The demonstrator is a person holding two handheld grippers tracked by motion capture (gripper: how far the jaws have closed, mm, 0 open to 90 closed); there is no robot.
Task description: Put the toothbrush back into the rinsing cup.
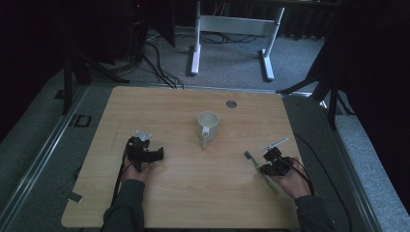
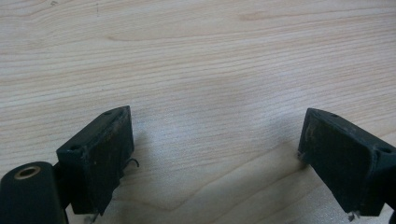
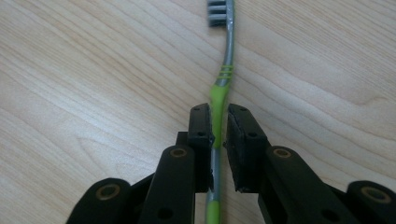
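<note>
My right gripper has its fingers clamped on the green-and-grey toothbrush, which lies on the wooden surface with bristles toward 12 o'clock in the right gripper view. My left gripper rests at 9 o'clock of the white mug, fingers spread wide with nothing between them.

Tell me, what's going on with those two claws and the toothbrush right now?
Right gripper shut on toothbrush handle, flat on table. Left gripper open, empty. Mug stands apart, nothing blocking.

Dim room, grey carpet, white desk frame behind.
</note>
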